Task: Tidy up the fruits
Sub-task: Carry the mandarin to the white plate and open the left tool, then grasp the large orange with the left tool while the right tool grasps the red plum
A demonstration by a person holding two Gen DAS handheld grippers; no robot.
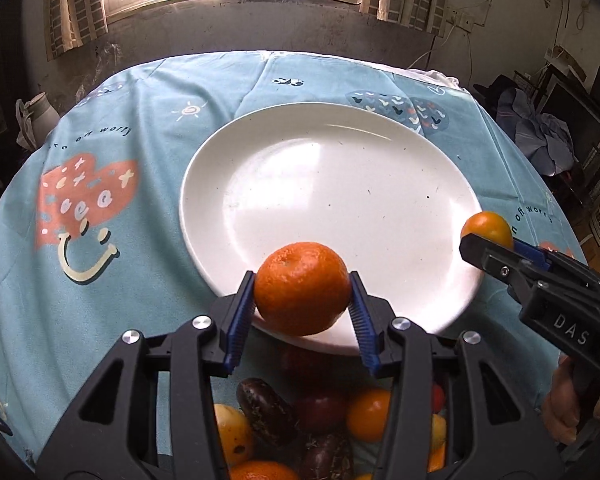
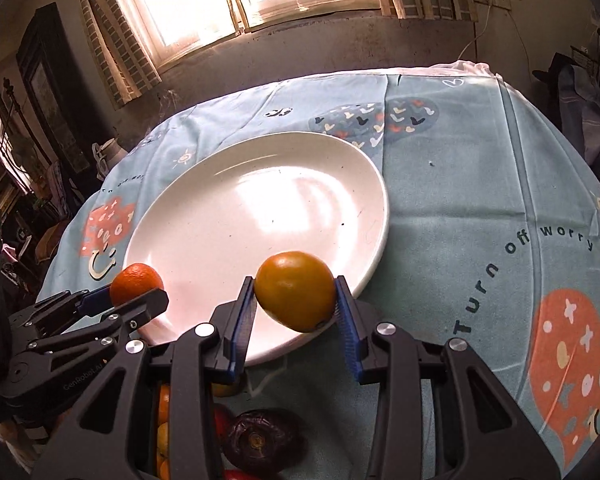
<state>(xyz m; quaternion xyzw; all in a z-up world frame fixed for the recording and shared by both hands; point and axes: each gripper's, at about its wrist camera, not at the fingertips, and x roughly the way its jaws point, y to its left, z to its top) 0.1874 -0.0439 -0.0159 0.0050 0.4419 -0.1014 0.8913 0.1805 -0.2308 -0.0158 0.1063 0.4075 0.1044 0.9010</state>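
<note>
My left gripper is shut on an orange mandarin and holds it above the near rim of a large empty white plate. My right gripper is shut on a yellow-orange fruit and holds it over the plate's near right rim. In the left wrist view the right gripper with its fruit is at the plate's right edge. In the right wrist view the left gripper with the mandarin is at the plate's left edge.
A pile of several fruits, orange, yellow, red and dark purple, lies on the table below the grippers; it also shows in the right wrist view. A blue patterned tablecloth covers the round table. A window and wall stand behind.
</note>
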